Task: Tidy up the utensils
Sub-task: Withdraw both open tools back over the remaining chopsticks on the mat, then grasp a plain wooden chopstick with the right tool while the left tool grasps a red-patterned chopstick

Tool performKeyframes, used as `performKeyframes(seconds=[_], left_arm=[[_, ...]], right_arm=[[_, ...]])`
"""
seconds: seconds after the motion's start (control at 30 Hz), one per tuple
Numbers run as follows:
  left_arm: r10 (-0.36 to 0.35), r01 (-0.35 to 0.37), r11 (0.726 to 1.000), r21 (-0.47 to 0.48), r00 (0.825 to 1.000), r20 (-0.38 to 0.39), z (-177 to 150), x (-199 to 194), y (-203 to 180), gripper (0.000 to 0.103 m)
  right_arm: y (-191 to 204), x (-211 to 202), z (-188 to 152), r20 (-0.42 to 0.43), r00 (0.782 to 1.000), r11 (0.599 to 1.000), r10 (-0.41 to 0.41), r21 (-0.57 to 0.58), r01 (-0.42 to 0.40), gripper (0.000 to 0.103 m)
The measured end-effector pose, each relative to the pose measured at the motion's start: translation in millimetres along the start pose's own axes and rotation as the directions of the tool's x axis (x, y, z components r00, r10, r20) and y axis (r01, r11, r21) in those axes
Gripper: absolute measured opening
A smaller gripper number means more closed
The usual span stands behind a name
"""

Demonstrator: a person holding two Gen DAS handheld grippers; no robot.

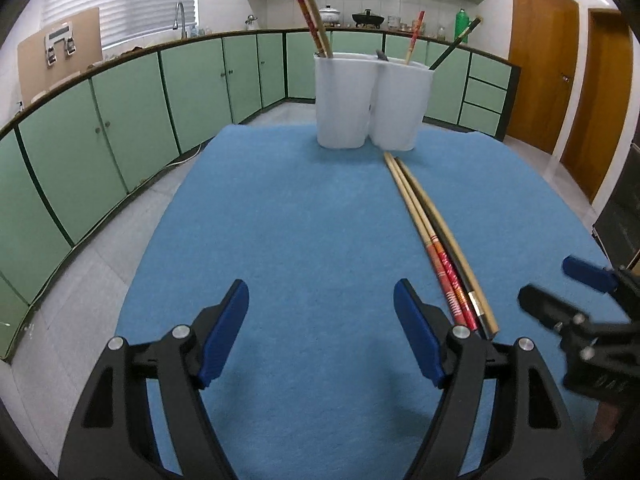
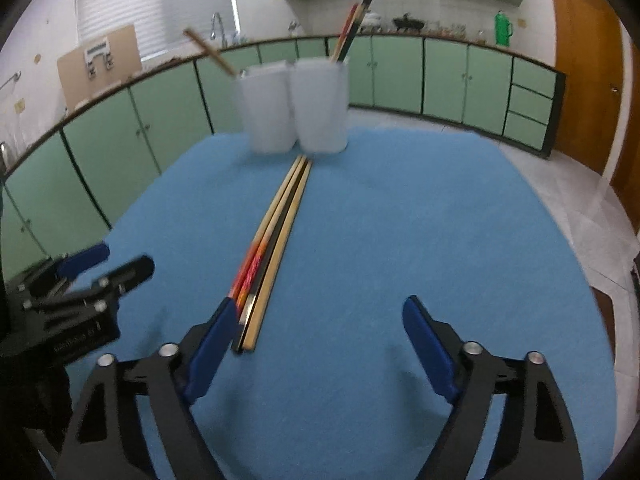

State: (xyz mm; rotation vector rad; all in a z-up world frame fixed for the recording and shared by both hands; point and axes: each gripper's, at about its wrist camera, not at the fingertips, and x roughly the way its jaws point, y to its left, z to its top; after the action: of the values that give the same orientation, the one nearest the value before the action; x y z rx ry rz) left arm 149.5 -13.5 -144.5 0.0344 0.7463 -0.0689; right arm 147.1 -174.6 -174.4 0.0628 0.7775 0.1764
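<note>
Both grippers released, empty: left gripper (image 1: 320,336); right gripper (image 2: 316,344); chopsticks (image 2: 276,236) bundled lengthwise toward holder (image 1: 372,100), likely easing pickup.

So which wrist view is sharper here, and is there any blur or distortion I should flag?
Left wrist view is sharp: the white holder and loose chopsticks look crisp, with strong fisheye bending of the cabinets. Right wrist view is motion-blurred: the holder is smeared and the chopsticks soft.
</note>
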Motion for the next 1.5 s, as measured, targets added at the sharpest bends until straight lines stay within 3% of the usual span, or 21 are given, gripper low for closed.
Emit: performKeyframes(seconds=[0.2,0.73,0.83,0.9,0.97,1.5], left_arm=[[-0.002,0.002,1.000,0.000,1.000,-0.003,0,2,1,0.073],[-0.008,0.007,1.000,-0.018,1.000,-0.014,0,6,0,0.074],[-0.010,0.010,1.000,-0.014,1.000,-0.017,-1,6,-2,0.074],[-0.013,0.013,1.000,-0.010,1.000,-0.020,-1,7,-5,0.074],[-0.019,0.019,1.000,-0.005,1.000,-0.025,-2,7,-8,0.075],[-0.099,0.102,0.994,0.026,0.991,-0.092,-7,17,-52,0.075]], right_arm=[[7,12,-3,-0.059,0.998,1.000,0.001,-0.029,-0.002,0.065],[24,21,-8,-0.109,0.994,0.997,-0.027,-0.071,0.019,0.060],[25,21,-8,-0.105,0.994,0.998,-0.017,-0.067,0.010,0.042],[24,21,-9,-0.104,0.995,0.998,0.011,-0.066,-0.018,0.020],[23,21,-9,-0.106,0.994,0.997,0.032,-0.060,-0.038,0.008],[-17,14,-10,-0.094,0.996,1.000,-0.006,-0.015,0.004,0.007]])
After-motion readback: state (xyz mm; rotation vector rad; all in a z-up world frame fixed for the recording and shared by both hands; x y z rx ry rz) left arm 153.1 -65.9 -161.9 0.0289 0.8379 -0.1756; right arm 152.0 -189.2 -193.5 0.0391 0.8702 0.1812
